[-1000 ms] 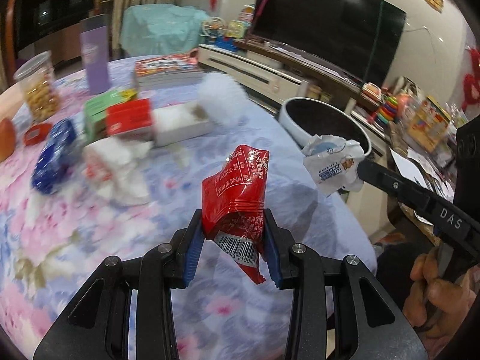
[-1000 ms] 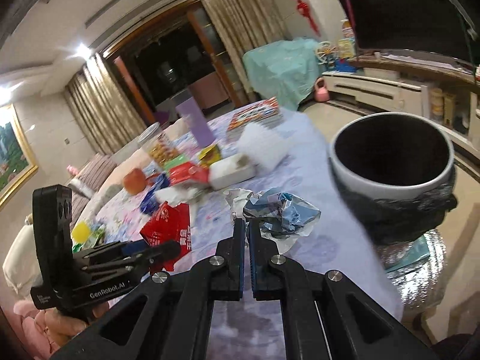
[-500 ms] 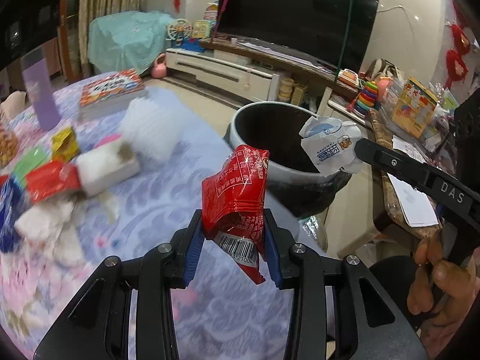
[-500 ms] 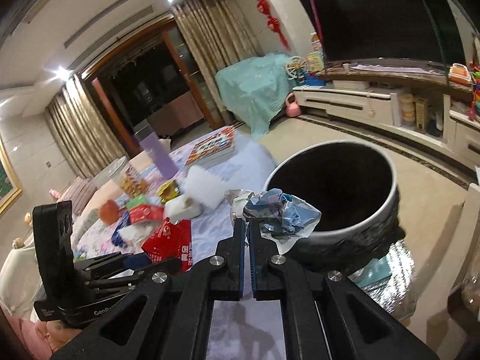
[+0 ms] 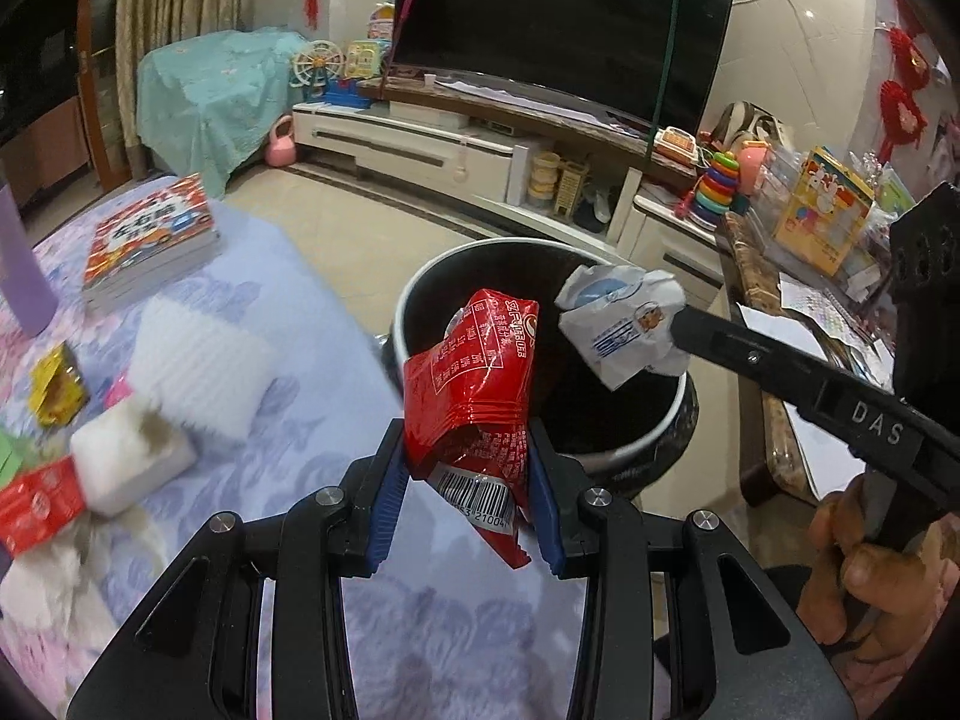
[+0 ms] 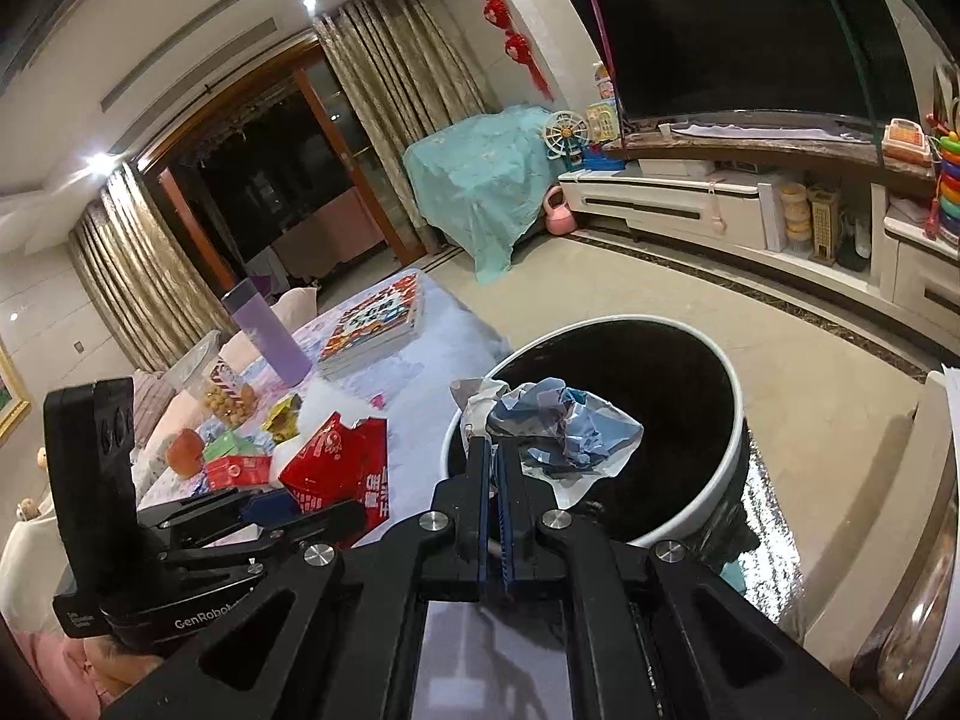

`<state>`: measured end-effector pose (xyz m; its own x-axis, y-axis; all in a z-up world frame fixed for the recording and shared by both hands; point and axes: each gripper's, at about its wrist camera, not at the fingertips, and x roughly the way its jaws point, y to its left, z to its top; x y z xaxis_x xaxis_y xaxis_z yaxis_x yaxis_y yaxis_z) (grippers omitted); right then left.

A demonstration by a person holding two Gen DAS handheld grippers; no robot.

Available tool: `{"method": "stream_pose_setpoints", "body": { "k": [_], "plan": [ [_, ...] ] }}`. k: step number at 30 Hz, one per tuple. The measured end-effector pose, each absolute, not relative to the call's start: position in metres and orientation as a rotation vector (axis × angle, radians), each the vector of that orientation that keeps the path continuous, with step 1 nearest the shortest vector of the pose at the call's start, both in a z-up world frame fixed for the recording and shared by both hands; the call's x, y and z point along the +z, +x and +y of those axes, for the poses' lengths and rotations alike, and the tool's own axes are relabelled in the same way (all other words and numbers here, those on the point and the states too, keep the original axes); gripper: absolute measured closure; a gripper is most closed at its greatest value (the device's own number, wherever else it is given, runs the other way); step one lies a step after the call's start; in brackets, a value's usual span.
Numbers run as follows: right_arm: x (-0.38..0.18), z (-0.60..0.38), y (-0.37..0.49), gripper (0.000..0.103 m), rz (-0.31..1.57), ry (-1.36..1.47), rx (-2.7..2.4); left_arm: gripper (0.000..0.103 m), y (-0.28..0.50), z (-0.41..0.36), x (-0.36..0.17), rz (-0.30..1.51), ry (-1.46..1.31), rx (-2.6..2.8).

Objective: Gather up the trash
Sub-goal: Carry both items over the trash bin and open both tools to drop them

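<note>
With the left claw (image 5: 468, 480) clamped on the red wrapper (image 5: 474, 384) and the right claw (image 6: 495, 468) pinching crumpled paper (image 6: 558, 432) over the bin (image 6: 735, 420), an early release risked the wrapper missing the bin's rim.

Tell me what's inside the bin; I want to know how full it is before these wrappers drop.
The bin looks dark inside, with only black wall showing. Its bottom is hidden by the red wrapper and white wrapper held over it, so I can't tell.

Right hand-held gripper (image 6: 493, 462) clamps crumpled wrapper (image 6: 561, 429) over bin (image 6: 729, 450).
</note>
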<state>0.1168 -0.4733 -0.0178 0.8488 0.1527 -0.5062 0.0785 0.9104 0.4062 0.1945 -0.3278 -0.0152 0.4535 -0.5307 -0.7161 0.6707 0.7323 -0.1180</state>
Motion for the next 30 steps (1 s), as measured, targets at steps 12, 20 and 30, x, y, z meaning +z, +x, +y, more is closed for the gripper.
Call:
{"method": "stream_pose_setpoints", "body": {
  "k": [12,20,30],
  "plan": [
    [-0.025,-0.501,0.134,0.100,0.594,0.447,0.018,0.066,0.220,-0.366,-0.021,0.834,0.225,-0.768],
    [-0.031,-0.509,0.135,0.100,0.617,0.470,-0.002,0.058,0.231,-0.378,-0.032,0.882,0.217,-0.789],
    [-0.032,-0.518,0.133,0.075,0.640,0.492,-0.050,0.031,0.227,-0.359,-0.040,0.903,0.190,-0.763]
  ]
}}
